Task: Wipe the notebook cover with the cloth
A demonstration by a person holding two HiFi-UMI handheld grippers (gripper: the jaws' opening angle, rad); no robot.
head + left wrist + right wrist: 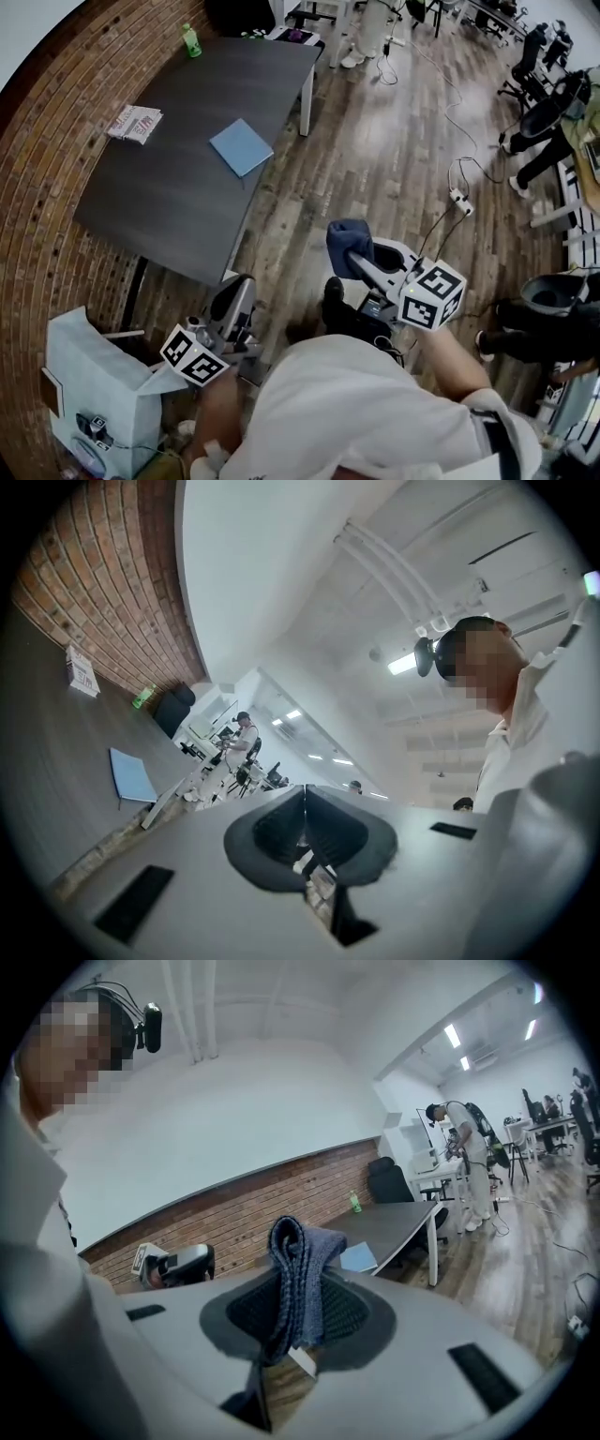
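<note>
A light blue notebook (241, 146) lies flat on the dark grey table (178, 192), near its right edge; it shows small in the left gripper view (130, 775) and behind the cloth in the right gripper view (359, 1257). My right gripper (349, 246) is held above the wooden floor, well short of the table, shut on a folded dark blue cloth (298, 1265) that sticks up between its jaws (347, 239). My left gripper (236, 298) hangs low by the table's near corner, jaws shut on nothing (303, 822).
A green bottle (190, 39) stands at the table's far end and a printed packet (134, 123) lies near the brick wall. A pale blue box (98, 389) sits on the floor at left. Office chairs (539, 103), cables and a power strip (459, 199) lie at right.
</note>
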